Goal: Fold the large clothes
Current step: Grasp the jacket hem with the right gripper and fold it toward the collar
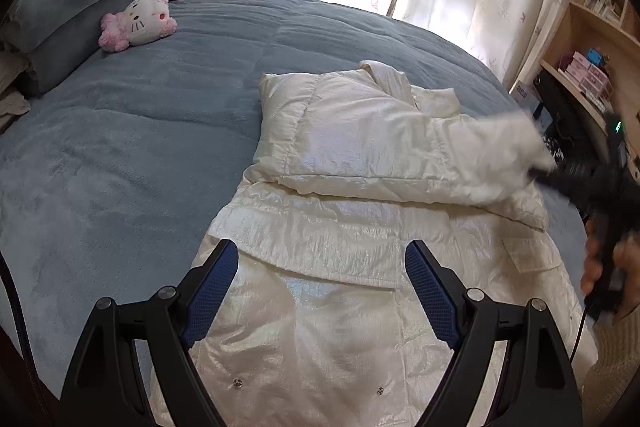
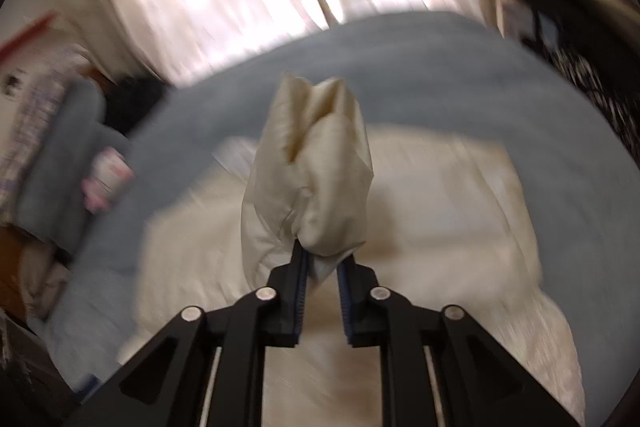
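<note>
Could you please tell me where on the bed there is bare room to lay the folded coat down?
The widest bare stretch of blue blanket lies between the cream coat and the plush toy, by the left gripper. Toward the shelves it is crowded: the right gripper grips a sleeve there.
</note>
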A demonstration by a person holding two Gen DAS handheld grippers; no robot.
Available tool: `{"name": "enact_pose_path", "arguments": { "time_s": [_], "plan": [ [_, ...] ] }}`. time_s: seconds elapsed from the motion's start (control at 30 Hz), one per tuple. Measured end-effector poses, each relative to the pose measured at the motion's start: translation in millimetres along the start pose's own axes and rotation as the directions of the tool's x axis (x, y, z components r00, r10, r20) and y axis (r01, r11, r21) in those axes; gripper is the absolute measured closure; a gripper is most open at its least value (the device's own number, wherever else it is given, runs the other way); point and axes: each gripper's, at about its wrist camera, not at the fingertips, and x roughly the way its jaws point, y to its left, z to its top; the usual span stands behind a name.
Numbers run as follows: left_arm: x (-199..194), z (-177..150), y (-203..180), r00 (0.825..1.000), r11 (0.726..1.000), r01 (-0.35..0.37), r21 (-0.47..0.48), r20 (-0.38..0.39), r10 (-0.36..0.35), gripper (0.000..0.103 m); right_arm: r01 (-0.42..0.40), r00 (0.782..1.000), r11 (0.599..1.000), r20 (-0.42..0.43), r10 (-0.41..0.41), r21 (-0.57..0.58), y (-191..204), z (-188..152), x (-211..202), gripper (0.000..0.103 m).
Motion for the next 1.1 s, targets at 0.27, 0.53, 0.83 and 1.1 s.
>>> {"name": "enact_pose_path", "arguments": {
  "time_s": [0.27,0.53,0.83,1.1],
  "plan": [
    [28.9,59.0,1.0,0.999,0.998,0.036,0.058,-0.041,-0.034,0.019,-0.120,0.989,0.976,-0.065,0.134,0.181,-73.1,-11.4,11.1,0.039],
    [120.3,116.9,30.0,0.990,1.000,0.009,-0.001,-0.140,-0.009,0.019,-0.199,0.975,0.959,-0.060,0.215,0.201,-74.7,37.6,49.0,0.031],
    [169.9,124.4,42.2,0.985,0.998,-0.035,-0.047,-0.168,0.027,0.019,-0.226,0.967,0.967,-0.092,0.238,0.120,-47.7,41.2,98.3,0.038],
    [160.8,130.8,19.4,0.992,0.997,-0.067,0.037,-0.103,0.070,0.019,-0.184,0.982,0.974,0.024,0.189,-0.135,-3.8,39.2,62.3,0.088]
  ]
}}
